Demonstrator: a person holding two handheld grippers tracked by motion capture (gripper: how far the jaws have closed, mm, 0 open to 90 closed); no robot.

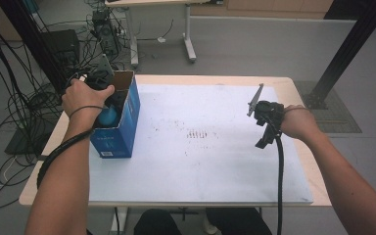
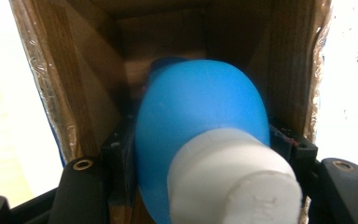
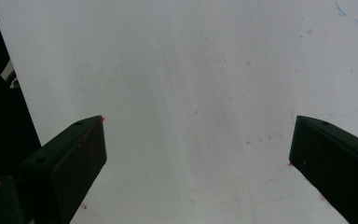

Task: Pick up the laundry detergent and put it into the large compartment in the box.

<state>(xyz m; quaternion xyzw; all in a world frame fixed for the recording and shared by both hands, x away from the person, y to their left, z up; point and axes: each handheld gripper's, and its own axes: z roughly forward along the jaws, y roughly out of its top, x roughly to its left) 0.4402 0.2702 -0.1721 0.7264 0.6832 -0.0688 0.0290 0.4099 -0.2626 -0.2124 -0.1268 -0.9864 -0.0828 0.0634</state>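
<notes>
A blue cardboard box (image 1: 127, 128) stands open-topped at the table's left edge. My left gripper (image 1: 110, 108) reaches down into it from above. In the left gripper view the left gripper (image 2: 203, 140) is shut on a blue rounded bulb (image 2: 200, 107) with a thick white stem (image 2: 233, 182), both jaws pressed against its sides between the box's brown inner walls (image 2: 74, 84). The bulb (image 1: 108, 118) shows as a blue patch inside the box. My right gripper (image 1: 264, 139) hangs over the right part of the white mat (image 1: 200, 147). The right gripper (image 3: 198, 154) is open, with bare mat (image 3: 191, 70) between its jaws.
The mat covers most of the light wooden table (image 1: 293, 85). Black frame posts (image 1: 345, 51) rise at the back right and back left. Cables and equipment (image 1: 103, 29) lie on the floor to the left. Another table's legs (image 1: 188, 39) stand behind.
</notes>
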